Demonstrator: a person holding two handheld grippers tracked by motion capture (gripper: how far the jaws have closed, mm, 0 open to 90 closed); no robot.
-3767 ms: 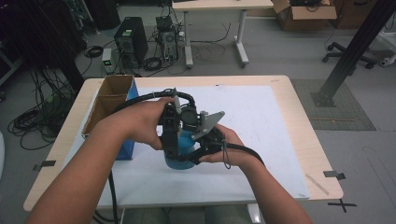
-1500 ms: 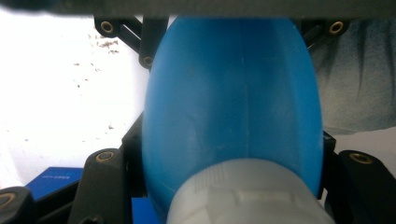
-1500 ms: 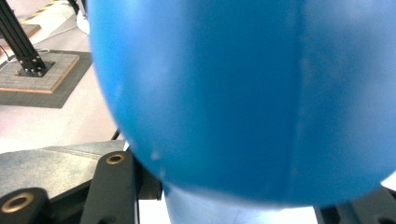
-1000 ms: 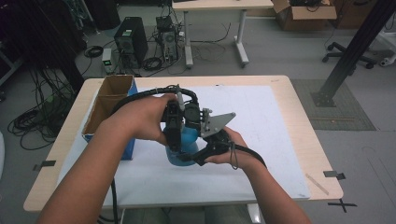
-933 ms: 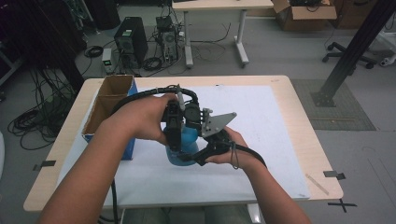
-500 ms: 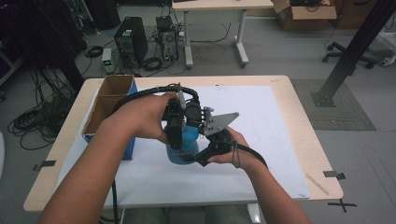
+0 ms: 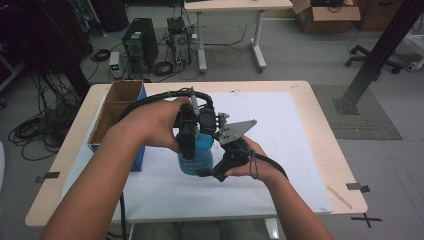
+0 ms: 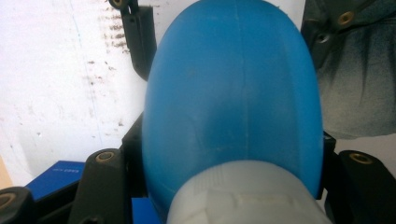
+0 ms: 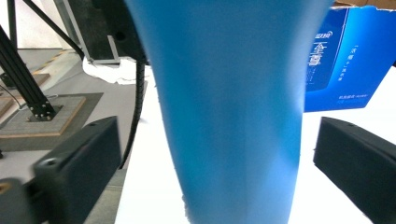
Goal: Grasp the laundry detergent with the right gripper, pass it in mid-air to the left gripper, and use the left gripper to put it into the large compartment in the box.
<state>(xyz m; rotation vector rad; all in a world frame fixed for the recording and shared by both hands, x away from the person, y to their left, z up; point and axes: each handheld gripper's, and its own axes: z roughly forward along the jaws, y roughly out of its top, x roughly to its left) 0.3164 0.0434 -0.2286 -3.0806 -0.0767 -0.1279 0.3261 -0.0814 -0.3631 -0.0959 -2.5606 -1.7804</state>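
Nearest you, your right gripper (image 7: 216,169) sits low at the side of the blue bottle (image 7: 196,152). In the right gripper view its jaws have just been opening and now stand wide, one on each side of the bottle's body (image 9: 233,107) with clear daylight between pad and plastic, so nothing on that side is carrying it.

The bottle itself reads as a blow-moulded plastic jug: smooth, a little glossy, rounded at the shoulder and tapering along the body. Judge it stiff enough to hold its shape but likely to dent under a hard squeeze, and slick where the wall curves away. Whether it is full cannot be told, so treat it as possibly heavy at the base. The best purchase looks to be high up, at the neck just below the pale cap (image 8: 243,198), where the diameter is small and the shoulder stops it sliding through.

That is where your left gripper (image 7: 186,134) already has it. It comes down from above, and in the left gripper view its jaws hug both sides of the bottle (image 8: 233,98) by the cap, clamped on it.

Beyond them, the bottle stands over the white sheet (image 7: 280,125) on the table (image 7: 320,107), with the blue cardboard box (image 7: 120,107) just beside it to your left
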